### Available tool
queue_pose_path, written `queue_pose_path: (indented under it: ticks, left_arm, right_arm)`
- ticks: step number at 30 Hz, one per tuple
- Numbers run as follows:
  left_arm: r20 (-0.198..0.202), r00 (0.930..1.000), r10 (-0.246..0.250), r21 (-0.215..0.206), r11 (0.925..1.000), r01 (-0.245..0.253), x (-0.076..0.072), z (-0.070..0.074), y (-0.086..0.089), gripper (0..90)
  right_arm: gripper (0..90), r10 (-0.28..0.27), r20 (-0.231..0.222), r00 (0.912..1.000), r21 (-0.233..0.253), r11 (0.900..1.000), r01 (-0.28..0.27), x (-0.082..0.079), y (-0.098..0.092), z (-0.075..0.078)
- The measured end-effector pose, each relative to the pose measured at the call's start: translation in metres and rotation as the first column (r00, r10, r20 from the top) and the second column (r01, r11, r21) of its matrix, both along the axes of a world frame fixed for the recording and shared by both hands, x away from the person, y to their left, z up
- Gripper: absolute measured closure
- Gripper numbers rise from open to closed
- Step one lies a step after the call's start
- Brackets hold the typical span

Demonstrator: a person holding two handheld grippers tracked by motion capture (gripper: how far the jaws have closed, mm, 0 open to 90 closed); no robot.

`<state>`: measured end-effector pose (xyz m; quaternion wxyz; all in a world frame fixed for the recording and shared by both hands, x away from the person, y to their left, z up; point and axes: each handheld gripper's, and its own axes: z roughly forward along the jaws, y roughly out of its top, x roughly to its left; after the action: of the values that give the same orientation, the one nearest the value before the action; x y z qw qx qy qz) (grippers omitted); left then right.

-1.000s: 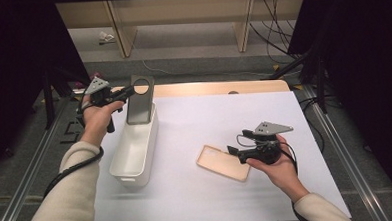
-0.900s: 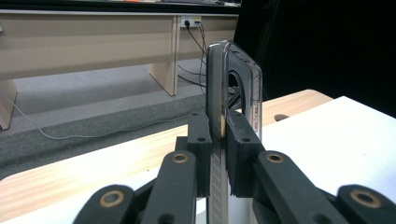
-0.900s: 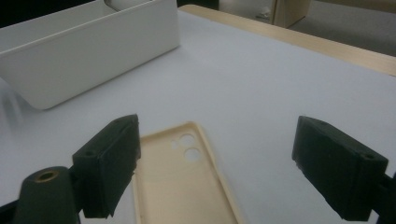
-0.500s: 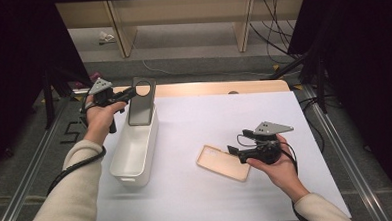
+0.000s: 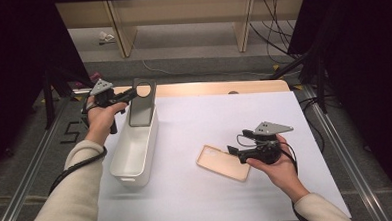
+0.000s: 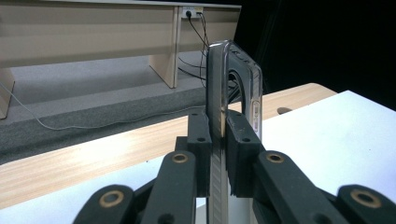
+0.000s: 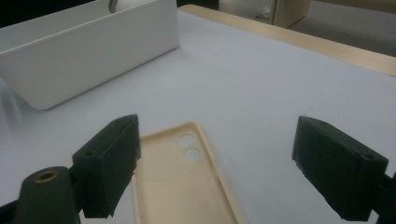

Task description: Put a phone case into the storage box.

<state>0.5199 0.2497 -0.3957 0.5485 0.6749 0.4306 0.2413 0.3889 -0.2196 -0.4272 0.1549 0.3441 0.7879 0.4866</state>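
My left tool (image 5: pixel 128 96) is clamped on a dark phone case (image 5: pixel 142 103), pinching one long edge so the case stands upright over the far end of the white bin (image 5: pixel 136 153). In the left gripper view the case (image 6: pixel 219 93) sits squarely between the jaws, thin edge toward the camera, and the grip looks firm. Its lower end seems to be at or just inside the bin's rim; I cannot tell whether it touches the wall.

My right tool (image 5: pixel 234 152) has its jaws spread wide, hovering just beside the beige case (image 5: pixel 223 162), which lies flat on the white worktop (image 5: pixel 224 119), well apart from the bin. In the right gripper view that case (image 7: pixel 182 177) lies between and below the open jaws.

To seat the dark case well, I would lower it straight down, keep it clear of the bin's wall, and release only once its bottom edge rests. For the beige one, I would take it by a raised side rim, since it lies flat.
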Motion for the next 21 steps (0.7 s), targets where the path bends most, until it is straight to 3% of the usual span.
queue_pose_path:
  ticks: [21]
  left_arm:
    - [-0.027,0.9996,0.008,0.004,1.0000,-0.008,0.0018,-0.0087,0.0030,81.1]
  right_arm:
    - [16.2,-0.001,-0.001,1.0000,0.002,1.000,0.001,0.0001,-0.0003,0.0002]
